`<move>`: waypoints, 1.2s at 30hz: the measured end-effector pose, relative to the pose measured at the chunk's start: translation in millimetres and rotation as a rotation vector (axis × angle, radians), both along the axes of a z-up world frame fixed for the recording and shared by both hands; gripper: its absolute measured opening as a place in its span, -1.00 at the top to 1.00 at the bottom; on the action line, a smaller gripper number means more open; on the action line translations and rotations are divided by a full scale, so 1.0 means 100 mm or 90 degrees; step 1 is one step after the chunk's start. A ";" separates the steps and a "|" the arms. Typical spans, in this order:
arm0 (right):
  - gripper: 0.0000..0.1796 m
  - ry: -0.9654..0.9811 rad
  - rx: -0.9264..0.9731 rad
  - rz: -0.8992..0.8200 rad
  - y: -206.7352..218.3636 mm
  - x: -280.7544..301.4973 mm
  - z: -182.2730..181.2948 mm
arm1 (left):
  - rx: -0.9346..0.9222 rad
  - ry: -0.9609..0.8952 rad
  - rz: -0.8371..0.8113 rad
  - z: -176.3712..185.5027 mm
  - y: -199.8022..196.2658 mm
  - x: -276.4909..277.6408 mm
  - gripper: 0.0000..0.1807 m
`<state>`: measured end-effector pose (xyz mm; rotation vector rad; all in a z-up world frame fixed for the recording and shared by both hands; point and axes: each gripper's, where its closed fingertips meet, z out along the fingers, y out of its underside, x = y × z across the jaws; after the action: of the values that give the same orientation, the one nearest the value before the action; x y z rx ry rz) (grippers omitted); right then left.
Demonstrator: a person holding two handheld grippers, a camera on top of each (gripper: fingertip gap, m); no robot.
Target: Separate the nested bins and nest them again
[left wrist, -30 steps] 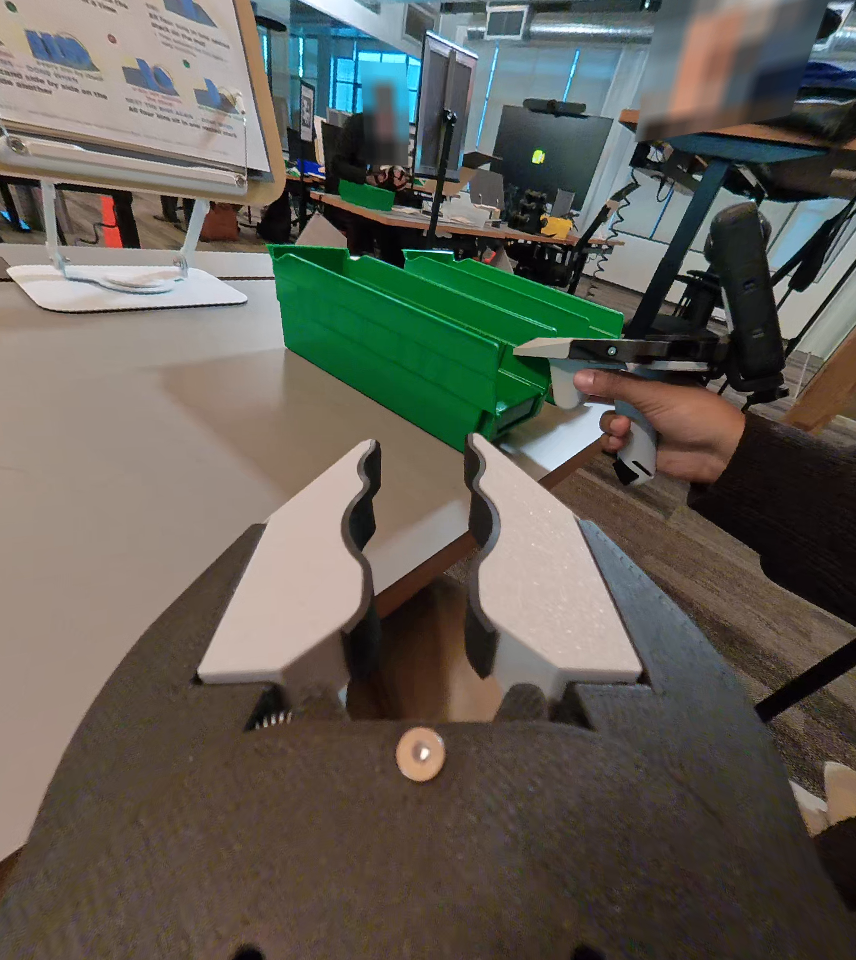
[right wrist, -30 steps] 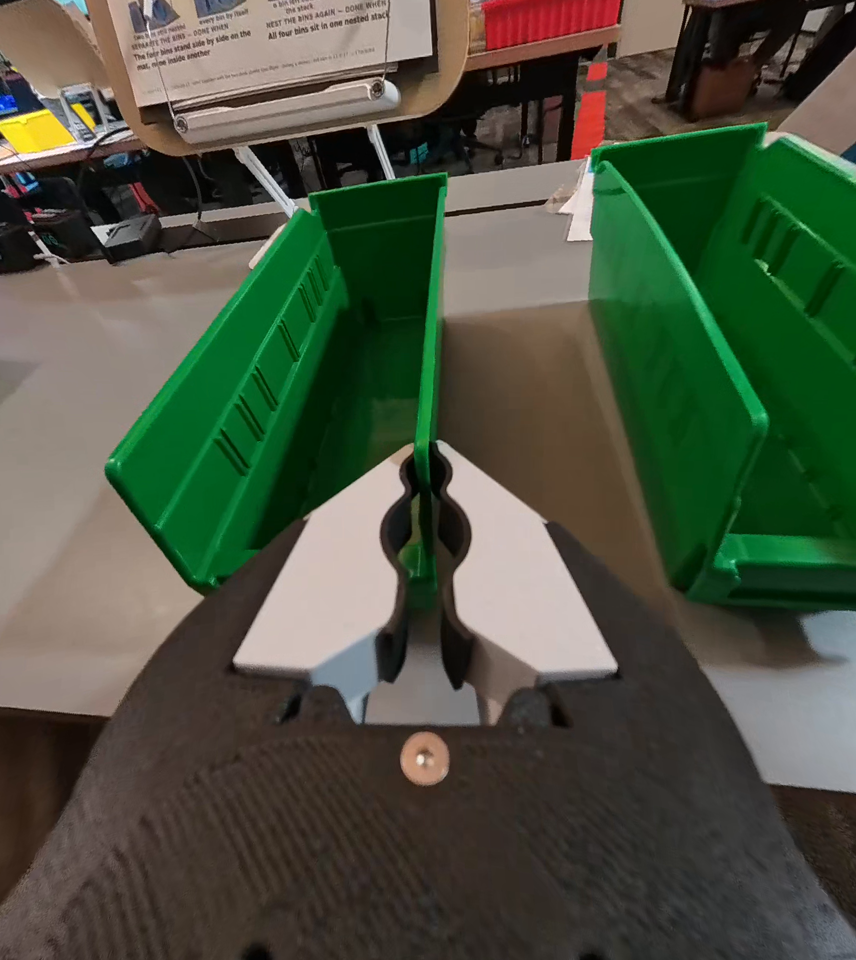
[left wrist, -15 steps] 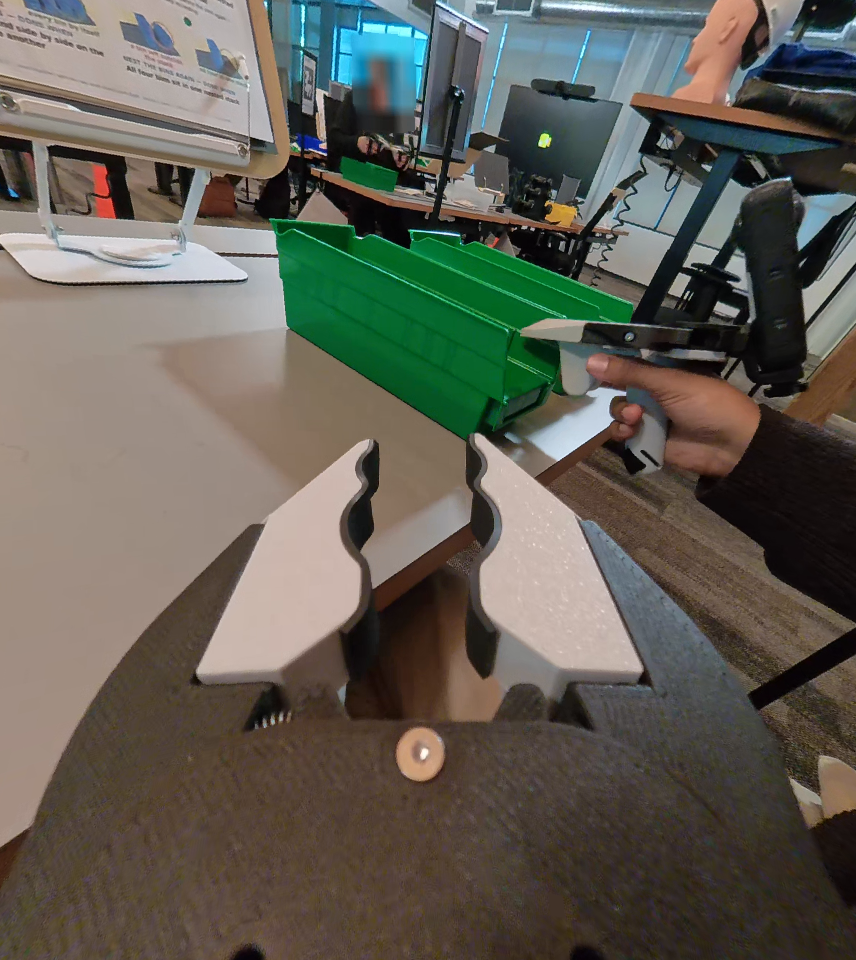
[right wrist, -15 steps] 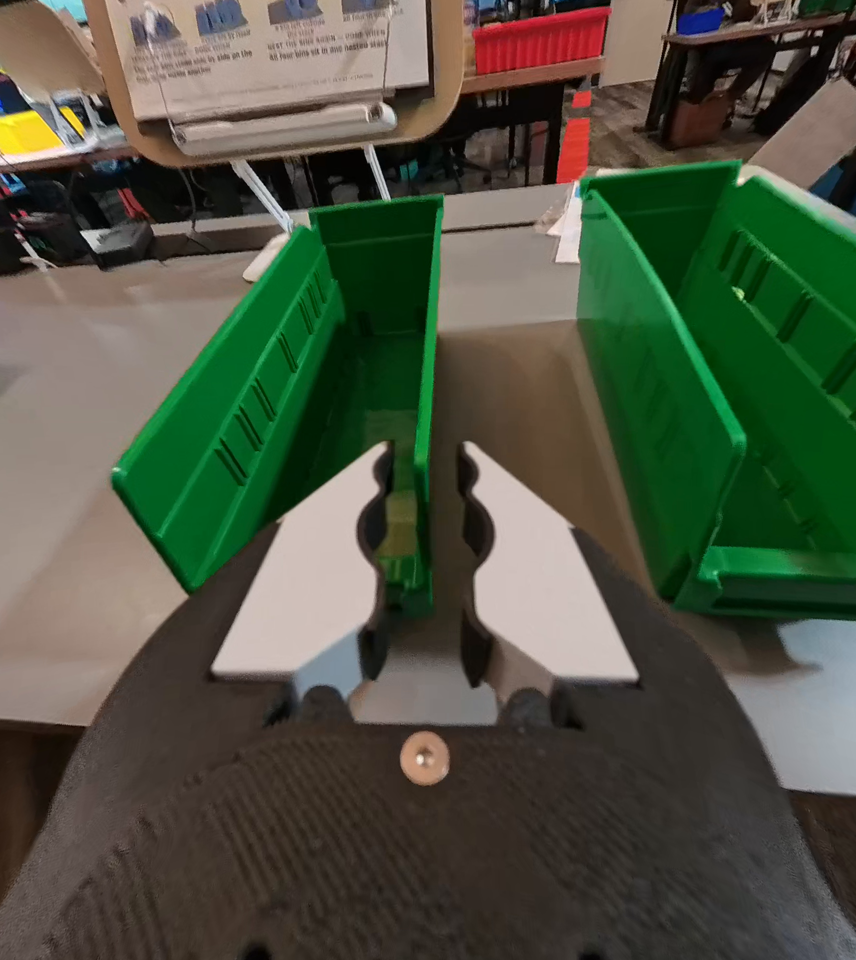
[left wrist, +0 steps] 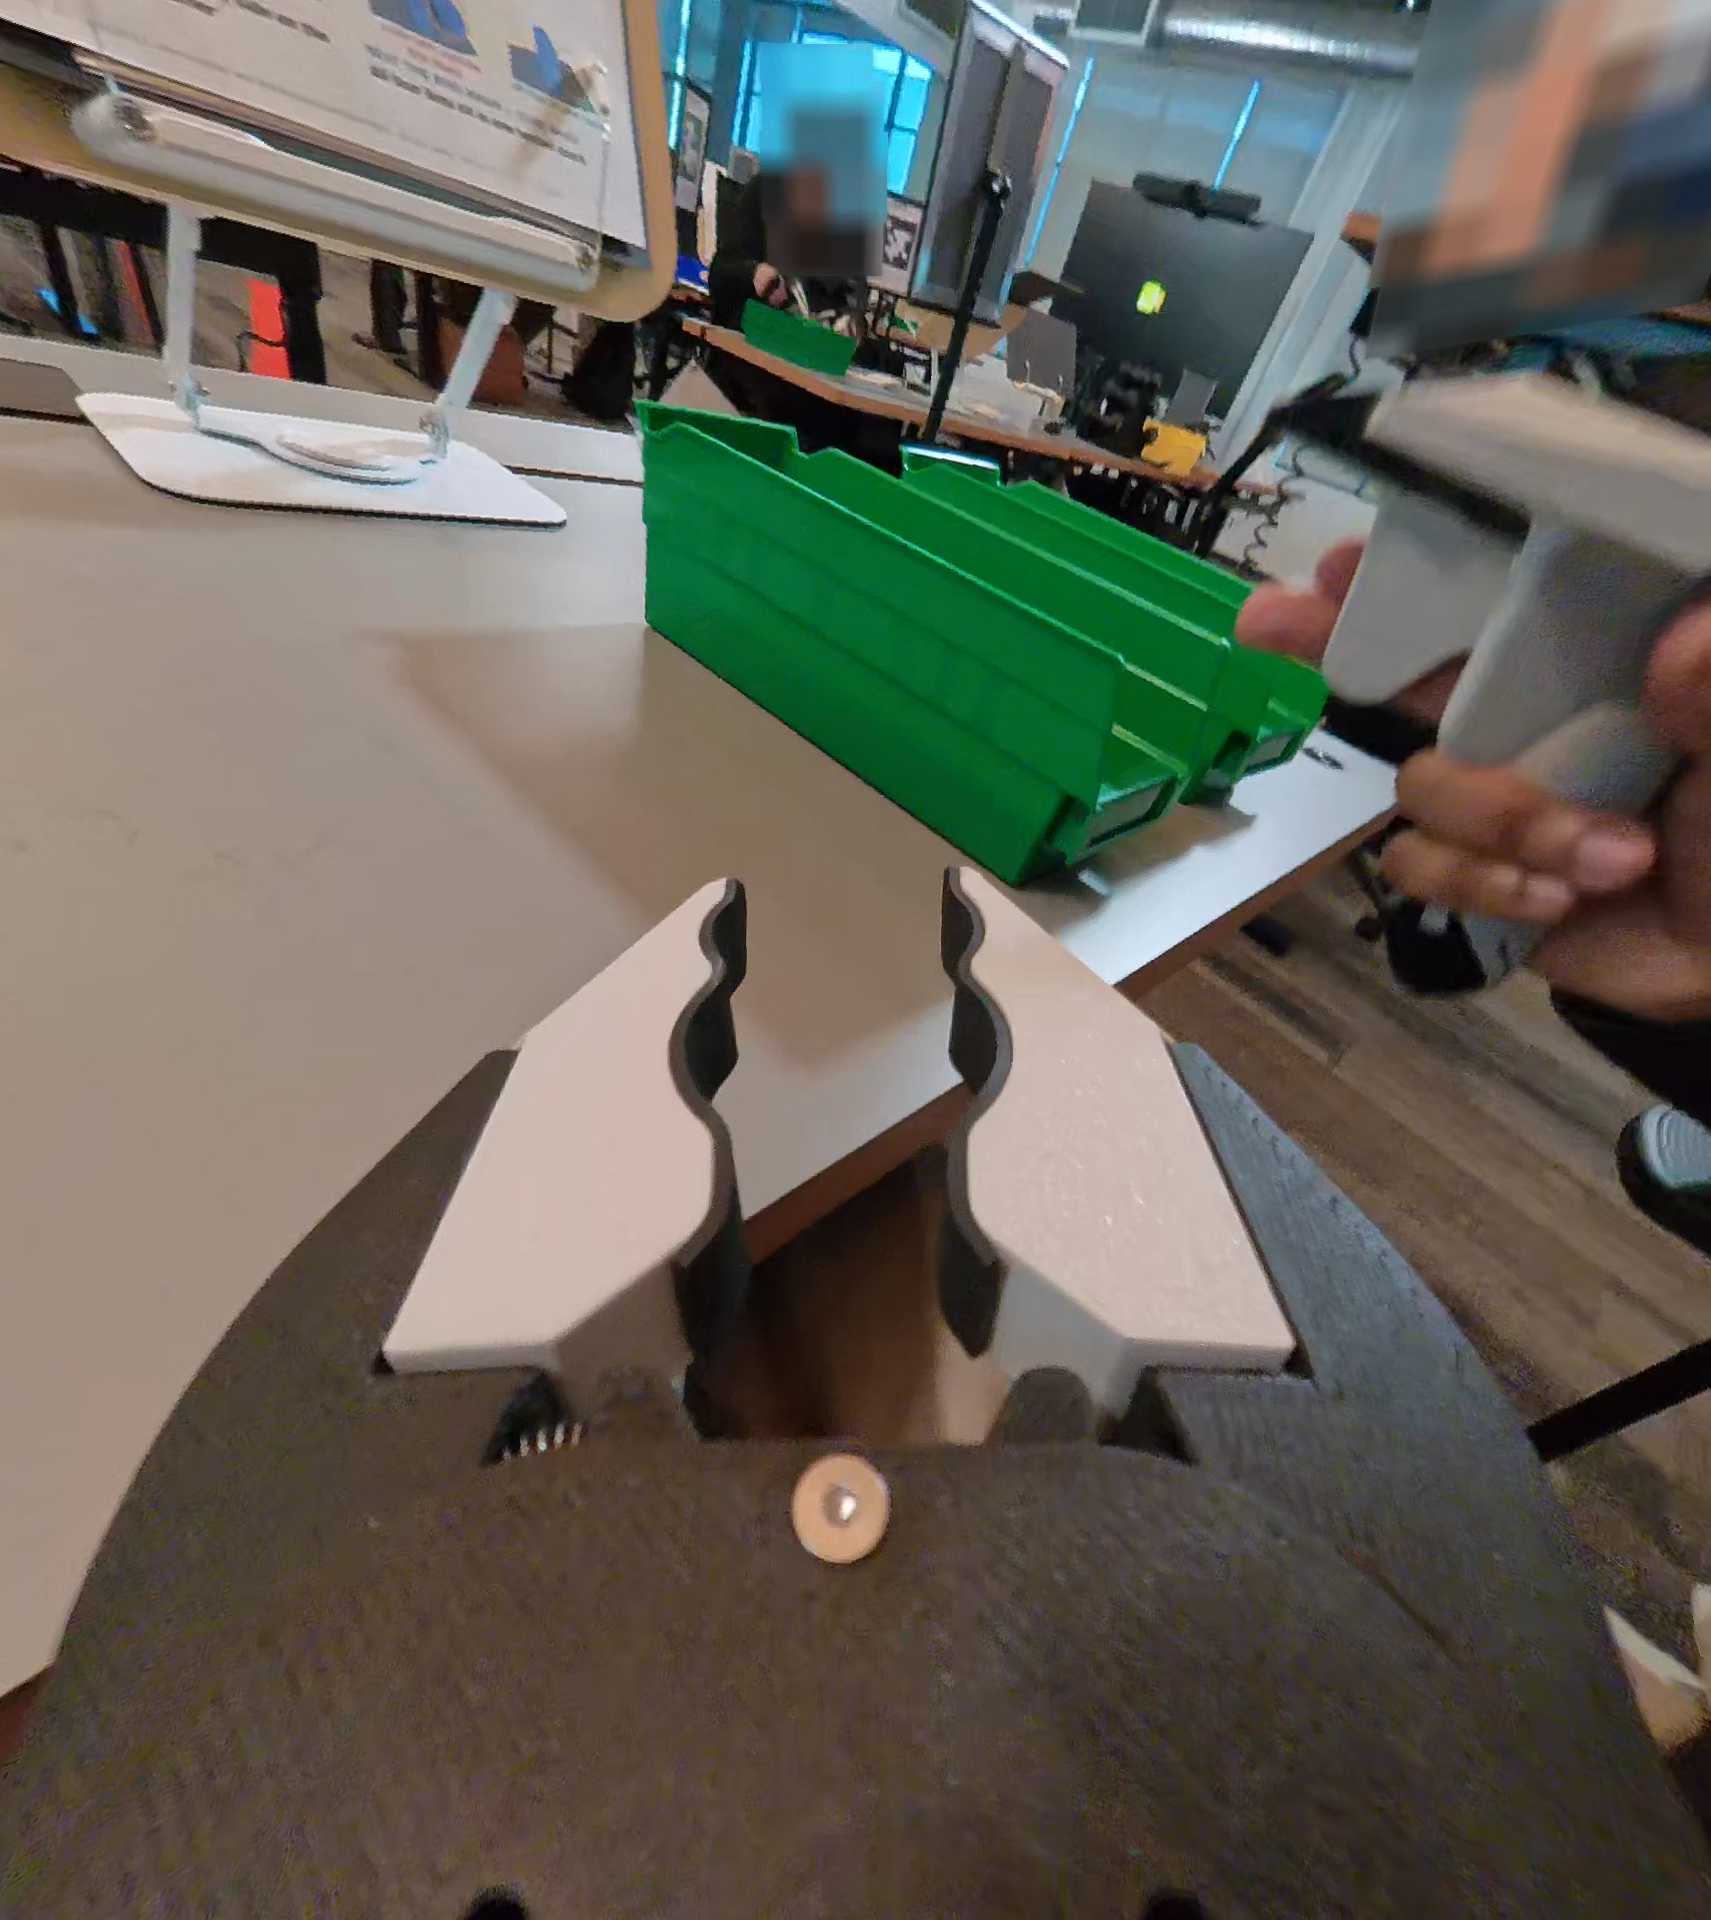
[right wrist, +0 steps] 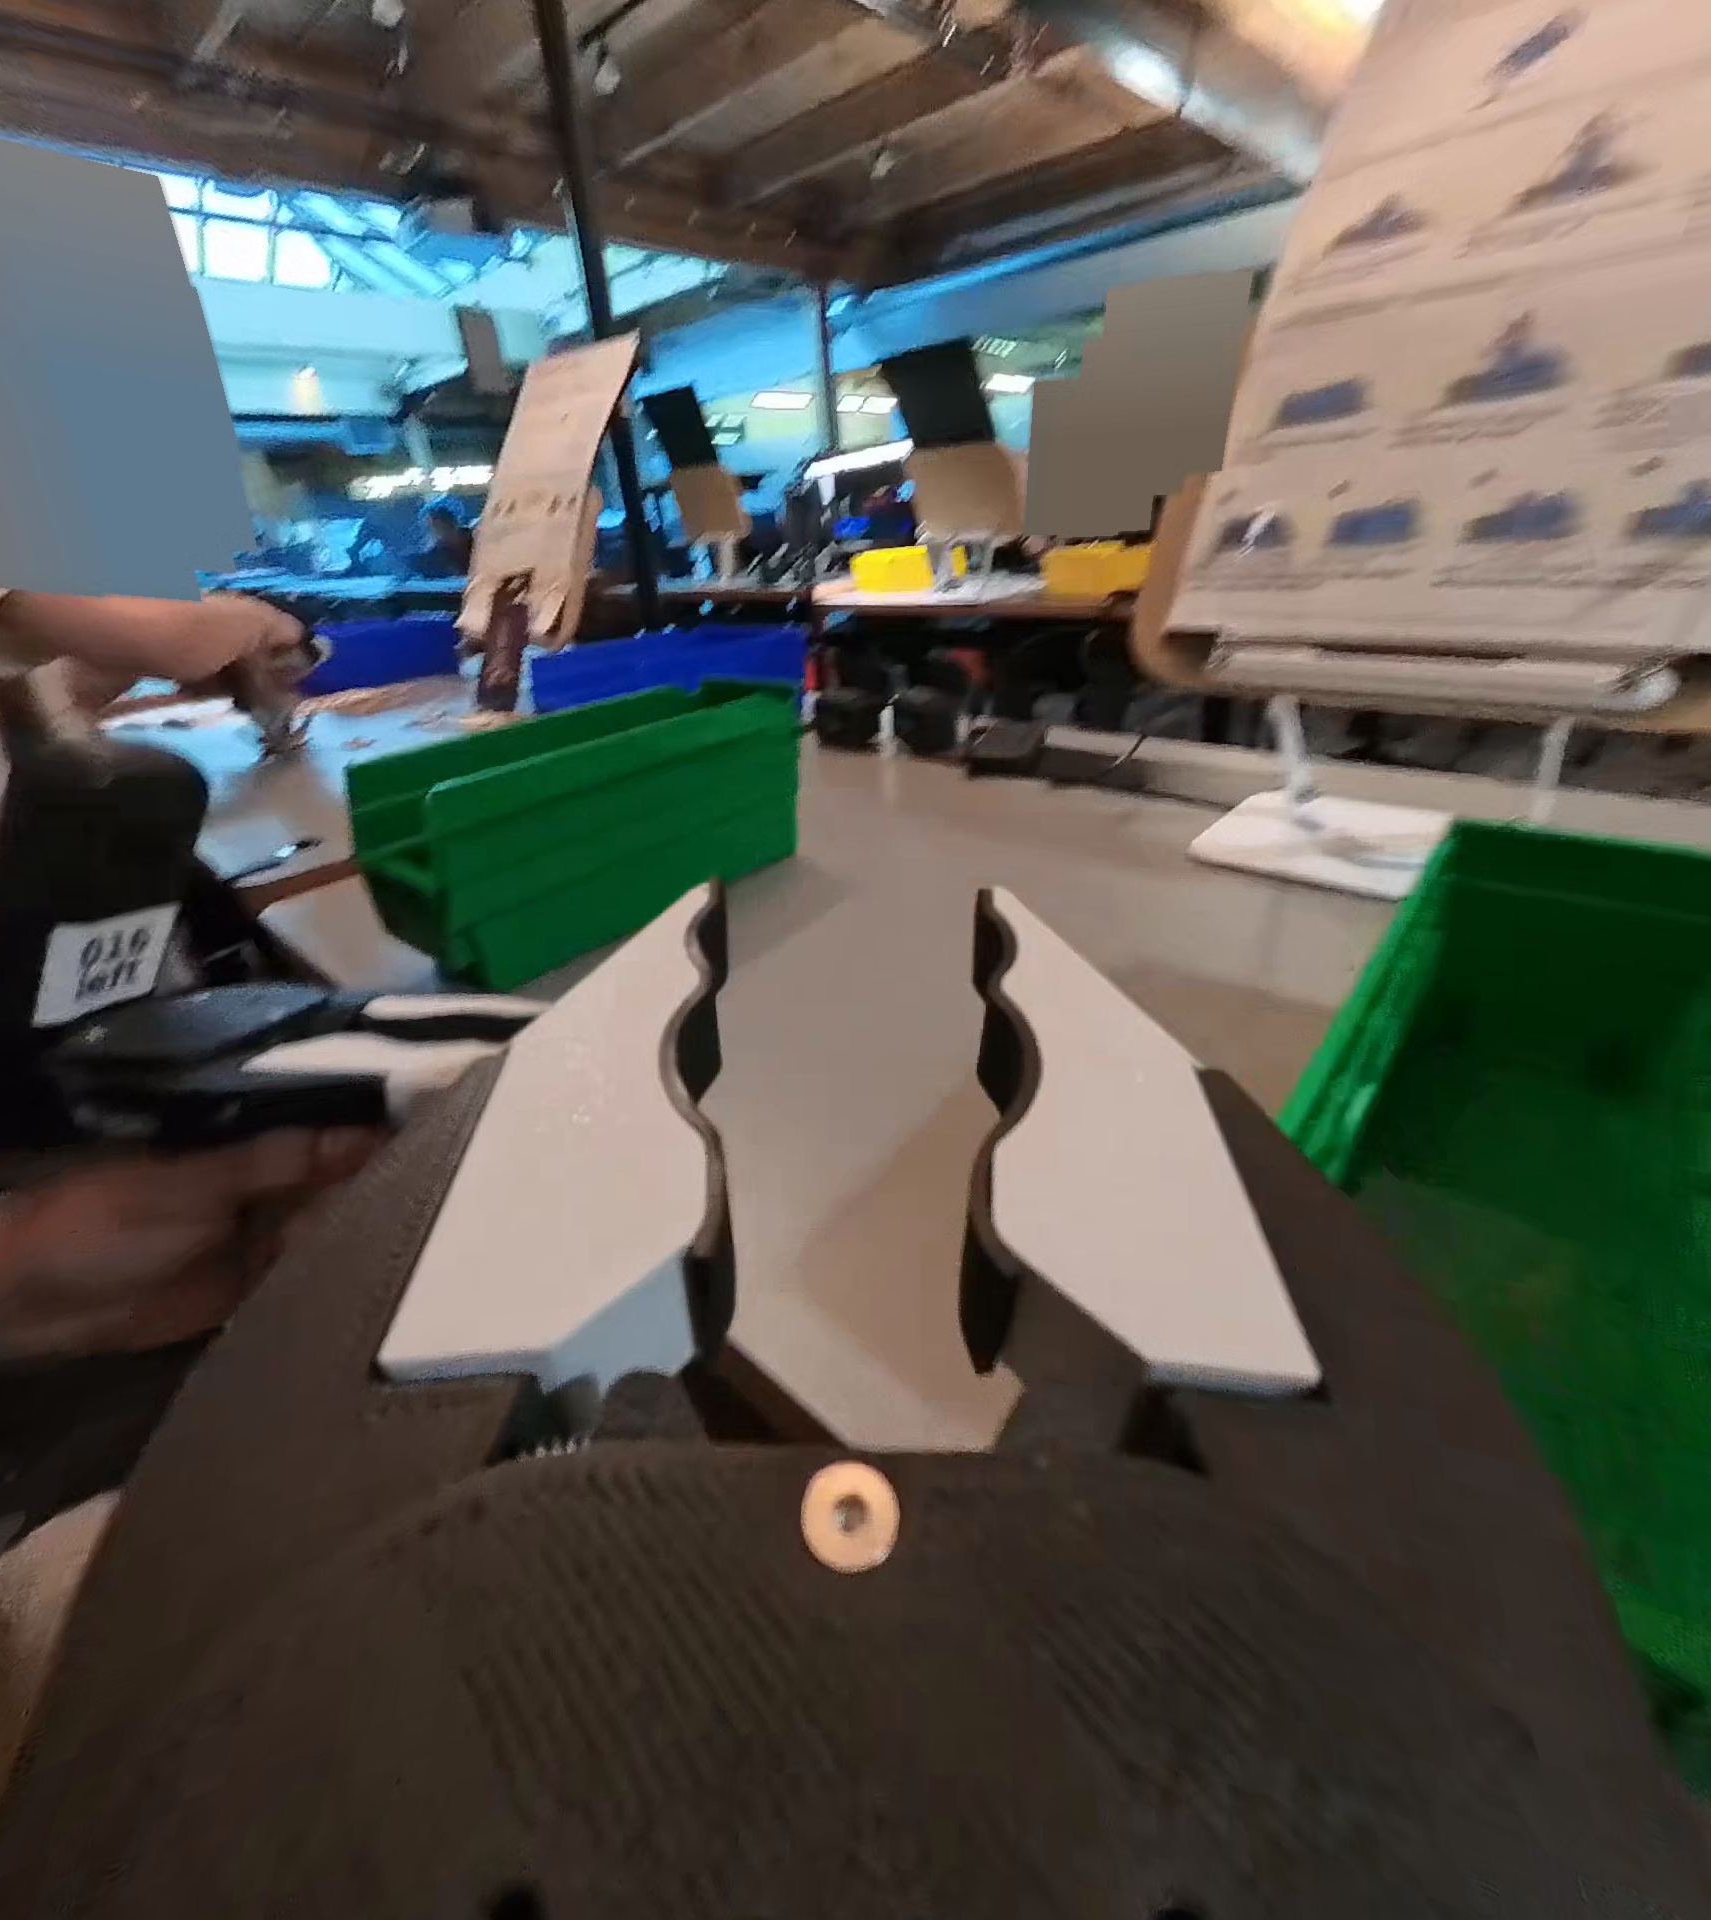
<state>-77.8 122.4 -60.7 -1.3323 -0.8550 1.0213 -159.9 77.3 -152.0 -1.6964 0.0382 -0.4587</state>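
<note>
Both tongs sit apart and empty. Your left tongs, grey fingers on a black body, hover over the near edge of the pale grey table, gap wide, nothing between. Your right tongs are likewise spread, aimed across the table top, holding nothing.

Why: looks like a between-grasps moment, both tools free and off the bins, so you can pick the next target.

Bins relative to the left tongs: two long green plastic bins stand side by side ahead and to the right, well apart from the fingertips, short ends near the table's front edge. Your right hand with its tool is blurred at the right, beyond those bins.

Relative to the right tongs: one green bin is just beside the right finger, not touching as far as I can tell. A nested green stack lies ahead-left, well apart. Your left hand shows at the left. An instruction board on a white stand sits farther back.

Judgement: separating is only partly done.
</note>
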 end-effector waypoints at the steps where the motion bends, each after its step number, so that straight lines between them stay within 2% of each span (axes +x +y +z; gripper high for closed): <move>1: 0.48 -0.017 -0.014 0.018 -0.05 -0.07 -0.11 | 0.001 -0.010 0.003 0.01 0.01 -0.03 0.59; 4: 0.46 -0.088 -0.030 0.056 -0.17 -0.25 -0.47 | -0.006 -0.017 0.016 -0.01 0.03 -0.12 0.57; 7: 0.44 -0.140 -0.020 0.094 -0.27 -0.35 -0.67 | -0.009 -0.014 0.030 -0.03 0.04 -0.20 0.54; 14: 0.48 -0.163 0.000 0.146 -0.38 -0.57 -0.78 | 0.019 0.031 0.122 0.02 -0.06 -0.61 0.47; 19: 0.48 -0.171 -0.010 0.180 -0.41 -0.79 -0.85 | 0.088 0.053 0.314 0.26 -0.34 -1.38 0.37; 24: 0.48 -0.190 -0.001 0.184 -0.41 -0.91 -0.91 | 0.232 0.145 0.555 0.80 -1.00 -2.32 0.38; 26: 0.49 -0.188 -0.005 0.192 -0.43 -0.94 -0.91 | 0.228 0.185 0.607 0.82 -1.17 -2.61 0.38; 28: 0.49 -0.191 -0.009 0.196 -0.44 -0.98 -0.92 | 0.183 0.196 0.646 0.69 -1.25 -2.91 0.38; 31: 0.49 -0.204 -0.006 0.196 -0.45 -1.00 -0.97 | 0.111 0.190 0.653 0.45 -1.23 -3.18 0.41; 36: 0.50 -0.215 0.001 0.189 -0.44 -1.00 -1.00 | 0.096 0.151 0.594 0.36 -1.06 -3.19 0.59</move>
<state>-177.6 78.3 -160.3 -1.4262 -1.3389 1.0337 -478.5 -28.5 -116.3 -1.4250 -0.5139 0.4317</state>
